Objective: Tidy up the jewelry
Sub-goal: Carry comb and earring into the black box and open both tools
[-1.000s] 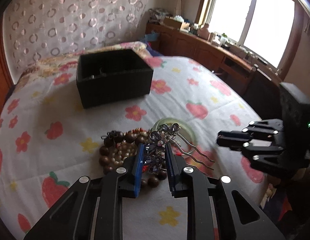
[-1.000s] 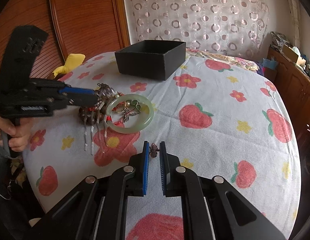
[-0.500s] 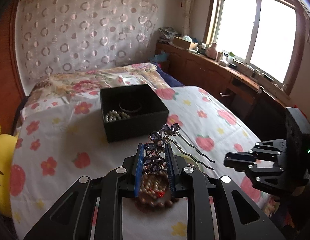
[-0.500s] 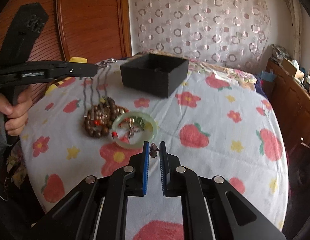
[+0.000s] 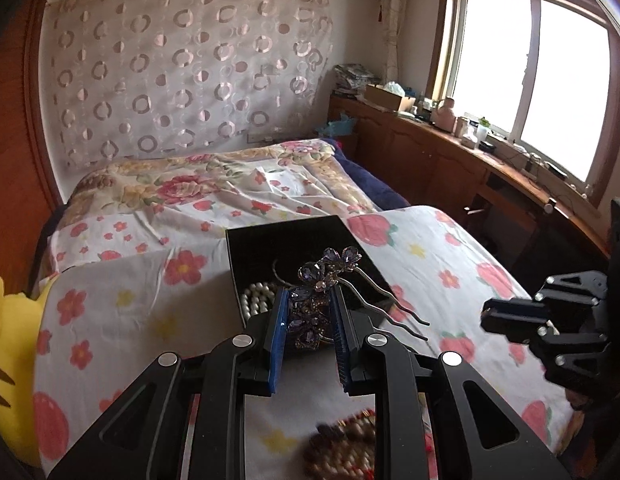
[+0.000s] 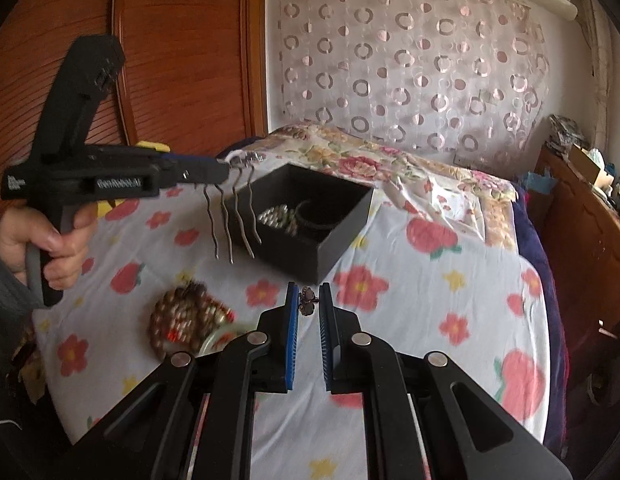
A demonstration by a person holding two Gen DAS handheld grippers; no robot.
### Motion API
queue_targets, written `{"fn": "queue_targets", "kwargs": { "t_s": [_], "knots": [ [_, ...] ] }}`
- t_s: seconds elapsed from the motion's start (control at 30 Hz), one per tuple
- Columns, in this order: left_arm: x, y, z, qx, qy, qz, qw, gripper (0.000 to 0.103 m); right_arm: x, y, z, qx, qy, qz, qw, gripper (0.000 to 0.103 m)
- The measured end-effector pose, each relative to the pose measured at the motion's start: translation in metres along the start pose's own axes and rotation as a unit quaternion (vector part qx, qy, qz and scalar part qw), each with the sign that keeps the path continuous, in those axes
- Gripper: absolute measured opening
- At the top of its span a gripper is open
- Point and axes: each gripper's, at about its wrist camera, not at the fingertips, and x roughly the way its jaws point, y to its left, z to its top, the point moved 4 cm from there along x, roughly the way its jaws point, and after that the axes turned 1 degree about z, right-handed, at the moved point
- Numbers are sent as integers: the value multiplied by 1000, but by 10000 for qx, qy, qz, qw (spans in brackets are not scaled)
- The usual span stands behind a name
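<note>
Above the black open box (image 6: 305,220), at twelve o'clock, the left gripper (image 5: 307,330) clamped a purple jewelled four-pronged hairpin (image 5: 322,276); the right gripper (image 6: 308,306) pinched a small dark earring (image 6: 307,305). Dangling prongs could snag the rim.

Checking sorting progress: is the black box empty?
No, the black box already holds a pearl strand and a dark bangle.

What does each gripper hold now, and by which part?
The left gripper holds the purple flower hair comb by its jewelled head, prongs free. The right gripper pinches a small earring; which part is too small to tell.
</note>
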Motion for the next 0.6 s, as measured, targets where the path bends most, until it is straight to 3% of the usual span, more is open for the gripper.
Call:
{"fn": "queue_targets", "kwargs": {
  "t_s": [0.4, 0.6],
  "knots": [
    [56, 21, 14, 0, 247, 109, 9996, 20, 46, -17, 45, -79, -7, 174, 9998, 12],
    [51, 35, 20, -145, 88, 101, 9998, 20, 75, -19, 54, -121, 98, 263, 9995, 12]
  ]
}}
